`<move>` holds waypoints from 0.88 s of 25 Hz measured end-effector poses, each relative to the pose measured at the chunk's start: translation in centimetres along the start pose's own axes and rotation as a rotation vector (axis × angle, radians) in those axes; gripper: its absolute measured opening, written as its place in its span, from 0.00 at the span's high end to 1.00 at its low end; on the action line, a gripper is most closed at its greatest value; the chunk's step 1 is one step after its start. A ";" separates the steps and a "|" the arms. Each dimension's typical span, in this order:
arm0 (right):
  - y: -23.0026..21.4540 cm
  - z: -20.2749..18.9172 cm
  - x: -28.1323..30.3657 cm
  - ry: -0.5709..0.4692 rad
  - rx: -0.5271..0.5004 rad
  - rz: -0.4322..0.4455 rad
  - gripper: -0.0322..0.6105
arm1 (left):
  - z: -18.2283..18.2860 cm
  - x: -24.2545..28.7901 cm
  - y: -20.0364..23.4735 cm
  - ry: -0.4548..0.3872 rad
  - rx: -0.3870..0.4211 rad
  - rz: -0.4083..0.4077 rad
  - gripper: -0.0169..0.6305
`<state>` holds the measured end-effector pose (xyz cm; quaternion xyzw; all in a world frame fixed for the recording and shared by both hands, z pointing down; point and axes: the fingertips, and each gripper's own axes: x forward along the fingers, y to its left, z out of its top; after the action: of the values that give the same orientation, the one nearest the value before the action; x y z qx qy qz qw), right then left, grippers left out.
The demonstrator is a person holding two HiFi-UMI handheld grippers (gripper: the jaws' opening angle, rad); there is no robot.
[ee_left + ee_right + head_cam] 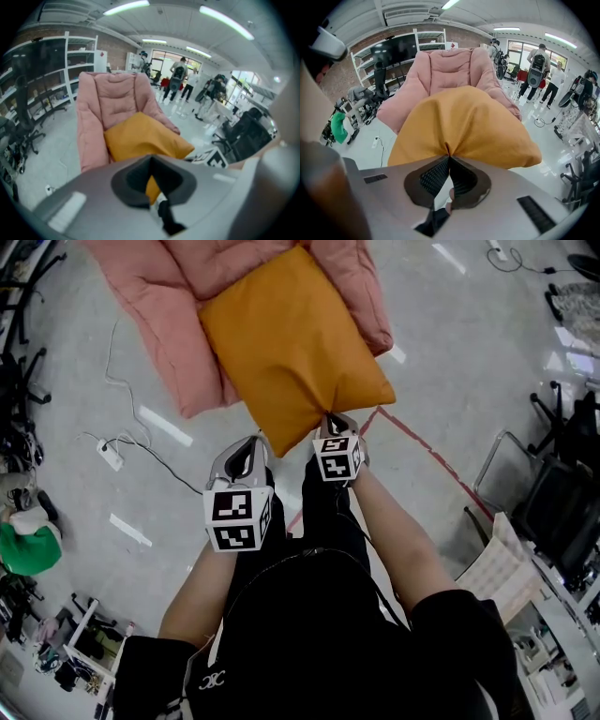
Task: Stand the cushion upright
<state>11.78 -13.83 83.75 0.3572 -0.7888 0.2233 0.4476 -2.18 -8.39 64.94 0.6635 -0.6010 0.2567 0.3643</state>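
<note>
the task was judged barely begun: the cushion [291, 334] was seen lying flat, not yet stood up, on the seat of a pink chair [150, 296] spread on the floor [450, 352]. the grasp appeared to be made. the right gripper [449, 158] was closed on the cushion's near edge, with the fabric gathered into a pinch at the jaw tips. the left gripper [151, 158] was also closed, at the near left corner. a strip of orange fabric was shown between its jaws, so a hold there was judged likely. the lift and the tilt against the chair's back were left to be done. the cushion was seen as plain orange, rectangular, plump and soft, with its cover creased toward the pinched edge. sagging when raised was judged likely.
</note>
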 end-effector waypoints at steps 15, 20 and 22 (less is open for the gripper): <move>0.6 11.1 -7.1 -0.179 -0.026 0.103 0.94 | 6.7 -4.9 0.5 -0.173 -0.071 0.107 0.98; 0.8 14.7 -8.3 -0.222 -0.054 0.133 0.94 | 9.0 -6.9 0.5 -0.249 -0.120 0.165 0.98; 0.6 16.1 -8.9 -0.246 -0.066 0.149 0.94 | 9.8 -7.8 0.0 -0.280 -0.132 0.189 0.98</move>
<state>5.56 -21.02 67.93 0.3072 -0.8690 0.1843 0.3414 -4.27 -11.42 52.94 0.6079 -0.7211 0.1550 0.2942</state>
